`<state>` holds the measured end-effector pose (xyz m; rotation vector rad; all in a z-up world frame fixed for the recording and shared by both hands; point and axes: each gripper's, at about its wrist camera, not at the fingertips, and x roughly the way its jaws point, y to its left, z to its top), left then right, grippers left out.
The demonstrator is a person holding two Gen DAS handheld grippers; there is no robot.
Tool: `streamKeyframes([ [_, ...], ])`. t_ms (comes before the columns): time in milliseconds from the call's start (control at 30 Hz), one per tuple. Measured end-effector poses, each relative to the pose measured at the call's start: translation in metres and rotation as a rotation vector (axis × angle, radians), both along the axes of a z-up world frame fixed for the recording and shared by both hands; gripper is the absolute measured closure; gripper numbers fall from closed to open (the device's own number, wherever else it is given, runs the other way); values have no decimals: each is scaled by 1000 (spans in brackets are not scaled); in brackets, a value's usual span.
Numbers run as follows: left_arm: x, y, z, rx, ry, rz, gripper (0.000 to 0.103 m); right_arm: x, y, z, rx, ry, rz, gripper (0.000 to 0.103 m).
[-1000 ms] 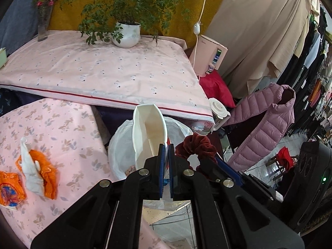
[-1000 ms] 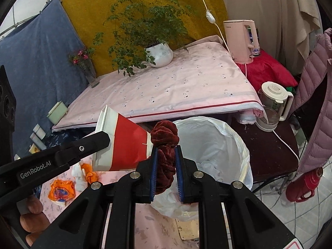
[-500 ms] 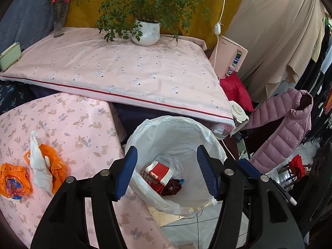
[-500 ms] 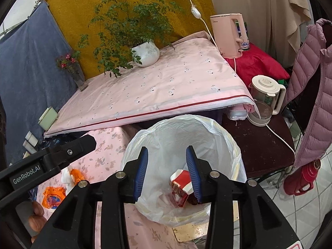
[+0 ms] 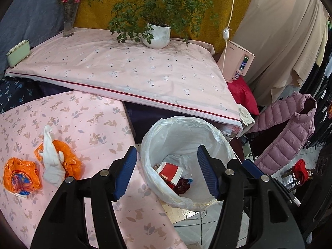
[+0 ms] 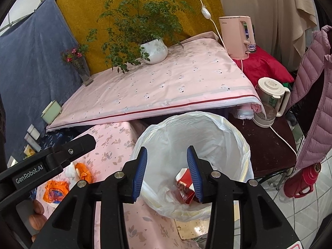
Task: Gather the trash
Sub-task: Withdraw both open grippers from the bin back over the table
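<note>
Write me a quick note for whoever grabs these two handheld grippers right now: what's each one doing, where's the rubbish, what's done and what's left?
Left gripper: open, holding nothing, above the bin's near rim.
Right gripper: open, holding nothing, over the white-lined bin.
Done: the red-and-white carton and a dark red scrap lie inside the bin.
Left: two orange wrappers and a crumpled white tissue lying over one of them, on the pink floral cloth to the bin's left in the left wrist view.
</note>
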<state>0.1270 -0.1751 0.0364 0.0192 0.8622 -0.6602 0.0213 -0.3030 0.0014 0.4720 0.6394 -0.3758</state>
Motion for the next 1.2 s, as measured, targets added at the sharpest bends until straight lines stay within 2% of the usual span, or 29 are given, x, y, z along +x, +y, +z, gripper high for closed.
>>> streamKeyframes([
  [1100, 25, 130, -19, -21, 37, 222, 45, 46, 103, 0, -54, 43, 185, 64],
  [1200, 27, 148, -25, -9, 36, 257, 42, 52, 115, -2, -58, 50, 205, 64],
])
